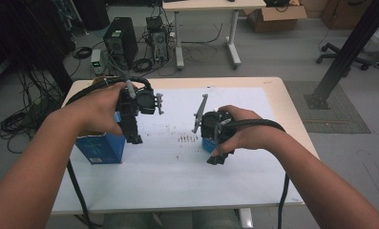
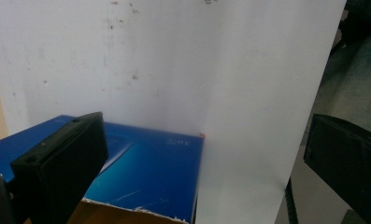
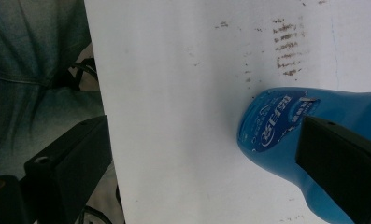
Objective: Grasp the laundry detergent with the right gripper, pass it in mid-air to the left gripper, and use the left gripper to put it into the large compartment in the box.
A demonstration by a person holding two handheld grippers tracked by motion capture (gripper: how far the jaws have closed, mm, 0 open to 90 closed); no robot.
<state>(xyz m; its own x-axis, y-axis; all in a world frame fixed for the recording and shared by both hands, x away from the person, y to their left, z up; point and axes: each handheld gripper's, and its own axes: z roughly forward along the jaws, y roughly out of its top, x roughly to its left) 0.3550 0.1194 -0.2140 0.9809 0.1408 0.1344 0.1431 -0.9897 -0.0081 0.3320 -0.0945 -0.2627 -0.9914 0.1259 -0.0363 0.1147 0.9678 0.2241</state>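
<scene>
Both hand-held grippers I run stand jaws apart: left hand-held gripper (image 1: 132, 138) over the blue box (image 1: 100, 148) at the surface's (image 1: 177, 181) left, right hand-held gripper (image 1: 217, 160) beside the blue bottle (image 3: 286, 135) mid-surface.

One blue box (image 1: 100, 148), one blue bottle (image 3: 286, 135), two grippers, one table (image 1: 282, 102).

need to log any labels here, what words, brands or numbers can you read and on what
Blue bottle, round end: white print with what look like Chinese characters, too blurred to read.
Blue box, top face: a short pale mark, too small and blurred to read.
Blue box in the high view, front face: a pale label patch, unreadable.
White sheet: brown smudges, no words.
No text can be quoted.
</scene>
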